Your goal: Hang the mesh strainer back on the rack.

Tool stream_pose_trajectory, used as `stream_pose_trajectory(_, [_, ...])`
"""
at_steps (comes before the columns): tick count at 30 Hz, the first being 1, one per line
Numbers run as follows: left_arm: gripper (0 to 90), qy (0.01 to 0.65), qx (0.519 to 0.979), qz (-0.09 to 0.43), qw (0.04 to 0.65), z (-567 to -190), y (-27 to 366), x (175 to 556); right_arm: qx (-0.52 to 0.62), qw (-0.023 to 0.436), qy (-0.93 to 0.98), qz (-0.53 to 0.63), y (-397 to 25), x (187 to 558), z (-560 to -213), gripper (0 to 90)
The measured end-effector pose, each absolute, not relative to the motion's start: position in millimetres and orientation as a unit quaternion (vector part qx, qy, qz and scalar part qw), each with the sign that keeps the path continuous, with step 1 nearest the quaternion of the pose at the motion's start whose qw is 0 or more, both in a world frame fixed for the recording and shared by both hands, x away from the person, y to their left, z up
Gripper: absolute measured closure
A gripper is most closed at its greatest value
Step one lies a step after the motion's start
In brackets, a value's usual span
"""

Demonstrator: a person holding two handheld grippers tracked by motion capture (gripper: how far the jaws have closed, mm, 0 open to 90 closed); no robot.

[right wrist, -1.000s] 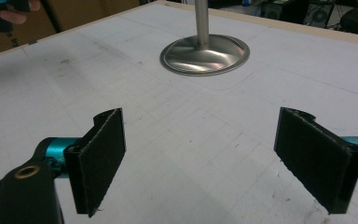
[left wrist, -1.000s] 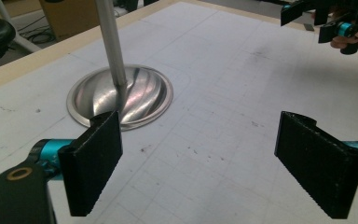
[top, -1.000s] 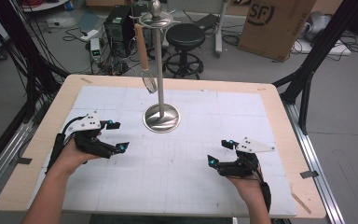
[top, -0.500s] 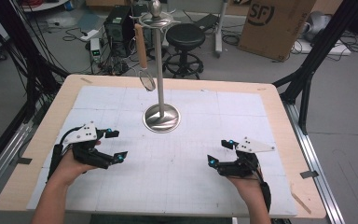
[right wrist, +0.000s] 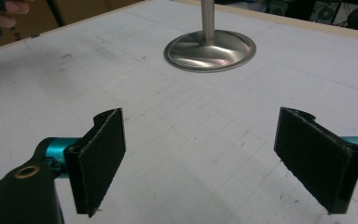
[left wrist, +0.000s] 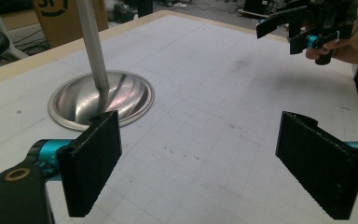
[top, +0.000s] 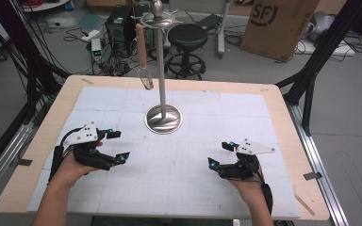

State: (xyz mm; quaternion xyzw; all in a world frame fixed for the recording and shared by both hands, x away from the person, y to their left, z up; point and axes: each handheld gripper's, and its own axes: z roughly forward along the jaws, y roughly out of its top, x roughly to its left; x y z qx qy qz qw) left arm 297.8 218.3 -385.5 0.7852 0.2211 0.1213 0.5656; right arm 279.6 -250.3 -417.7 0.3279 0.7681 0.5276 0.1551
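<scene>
A steel stand [top: 163, 117] with a round base and tall pole rises at the table's middle back. From its top hangs a whisk [top: 143, 56] with a wooden handle. My left gripper [top: 117, 147] rests at the front left of the white mat, open and empty. At the front right, my right gripper [top: 221, 153] is open and empty too. The left gripper view has the stand's base [left wrist: 100, 98] ahead between wide jaws [left wrist: 205, 158], with the other gripper [left wrist: 307, 28] far off. The right gripper view faces the same base [right wrist: 209, 50] past its spread jaws [right wrist: 200, 158].
A white gridded mat [top: 179, 165] covers a wooden table [top: 283, 99]. Beyond the far edge stand a black stool [top: 187, 40], a cardboard box [top: 278, 23], a computer tower [top: 120, 28] and loose cables. Metal frame rails run along both sides.
My left gripper has drawn back toward the front edge and slightly right. The right gripper has stayed in place.
</scene>
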Motion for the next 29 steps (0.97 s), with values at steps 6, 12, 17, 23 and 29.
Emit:
stream_pose_trajectory(6, [14.8,0.223,0.782,0.12,0.569,-385.8,221.5,294.4,0.326,0.156,0.767,0.529,-247.9,283.1,-417.1,15.4])
stream_pose_trajectory(12, [14.8,0.223,0.782,0.121,0.569,-386.2,221.8,294.8,0.328,0.156,0.771,0.524,-246.1,282.2,-417.5,15.4])
stream_pose_trajectory(17, [14.8,0.224,0.783,0.118,0.568,-386.5,221.6,295.1,0.328,0.156,0.771,0.524,-246.5,283.0,-417.8,15.4])
stream_pose_trajectory(23, [14.8,0.226,0.788,0.119,0.561,-388.7,219.8,296.3,0.328,0.156,0.771,0.523,-246.6,283.5,-418.3,15.3])
stream_pose_trajectory(29, [14.8,0.23,0.79,0.119,0.556,-389.8,220.1,297.4,0.328,0.153,0.772,0.522,-245.9,283.0,-418.5,15.4])
